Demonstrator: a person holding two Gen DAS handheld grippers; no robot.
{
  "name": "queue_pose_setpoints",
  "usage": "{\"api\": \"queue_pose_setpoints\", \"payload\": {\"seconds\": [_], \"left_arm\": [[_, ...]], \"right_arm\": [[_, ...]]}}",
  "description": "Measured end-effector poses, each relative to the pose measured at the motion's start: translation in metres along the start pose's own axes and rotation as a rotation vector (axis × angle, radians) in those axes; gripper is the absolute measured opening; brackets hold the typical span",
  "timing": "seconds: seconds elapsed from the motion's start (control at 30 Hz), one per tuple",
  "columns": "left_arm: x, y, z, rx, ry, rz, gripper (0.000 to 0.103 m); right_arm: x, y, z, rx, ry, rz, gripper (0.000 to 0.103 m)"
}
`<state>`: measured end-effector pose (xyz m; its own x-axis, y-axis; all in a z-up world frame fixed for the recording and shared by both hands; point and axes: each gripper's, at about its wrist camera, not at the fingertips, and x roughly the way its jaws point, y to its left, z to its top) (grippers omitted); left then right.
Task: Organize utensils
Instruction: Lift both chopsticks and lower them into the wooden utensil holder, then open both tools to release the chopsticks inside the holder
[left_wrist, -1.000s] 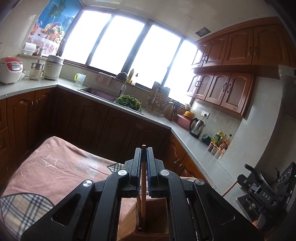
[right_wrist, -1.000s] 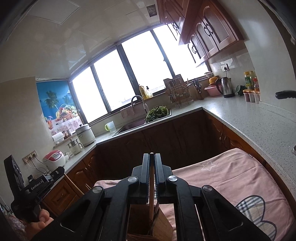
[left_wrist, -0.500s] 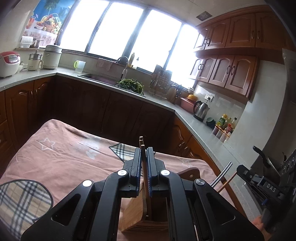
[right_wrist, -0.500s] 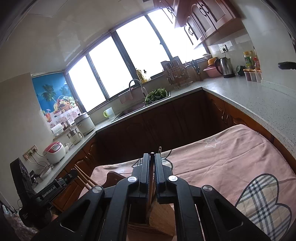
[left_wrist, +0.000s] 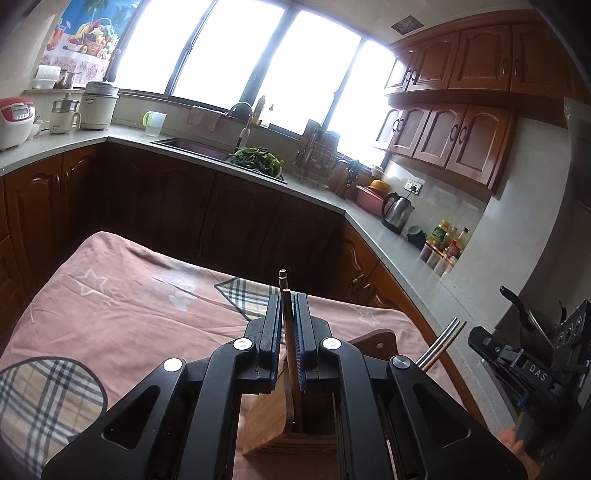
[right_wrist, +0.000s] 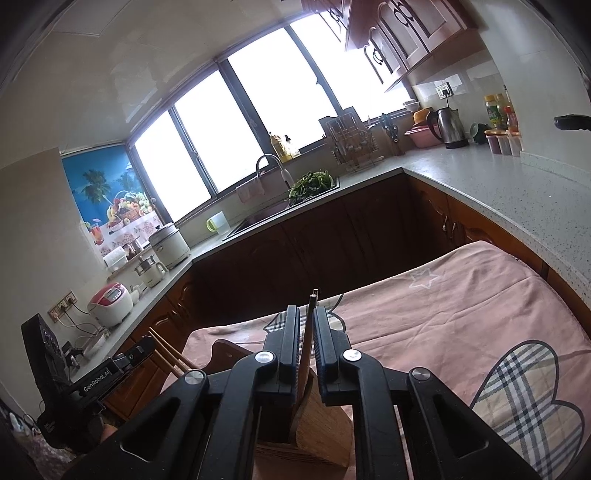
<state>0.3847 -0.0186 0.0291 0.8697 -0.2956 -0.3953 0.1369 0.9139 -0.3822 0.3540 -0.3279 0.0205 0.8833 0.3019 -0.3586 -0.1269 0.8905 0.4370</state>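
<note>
Two grippers hover over one wooden holder (left_wrist: 273, 432) on the pink cloth (left_wrist: 122, 306) — the left gripper (left_wrist: 285, 332) and the right gripper (right_wrist: 305, 341) each have a pair of chopsticks standing almost upright between the jaws, lower ends already down in the holder's slots, so any release lies straight below each claw. Both sets of jaws have just been opening to a narrow gap, and the left chopsticks (left_wrist: 286, 325) and right chopsticks (right_wrist: 308, 332) now appear loose rather than pinched. Gripper bodies hide the slot bottoms — how deep the sticks sit cannot be made out.
</note>
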Motion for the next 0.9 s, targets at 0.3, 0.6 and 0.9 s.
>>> {"api": "queue_pose_setpoints", "payload": {"seconds": [0.3, 0.6, 0.9], "left_arm": [[-0.026, 0.007, -0.008, -0.03, 0.004, 0.037, 0.076], [-0.075, 0.017, -0.028, -0.046, 0.024, 0.065, 0.096], [-0.12, 0.026, -0.069, -0.049, 0.096, 0.081, 0.097]], "right_arm": [[-0.028, -0.001, -0.001, 0.041, -0.043, 0.032, 0.079], [-0.064, 0.003, -0.019, 0.051, -0.041, 0.048, 0.1], [-0.104, 0.008, -0.056, 0.052, 0.006, 0.049, 0.1]]}}
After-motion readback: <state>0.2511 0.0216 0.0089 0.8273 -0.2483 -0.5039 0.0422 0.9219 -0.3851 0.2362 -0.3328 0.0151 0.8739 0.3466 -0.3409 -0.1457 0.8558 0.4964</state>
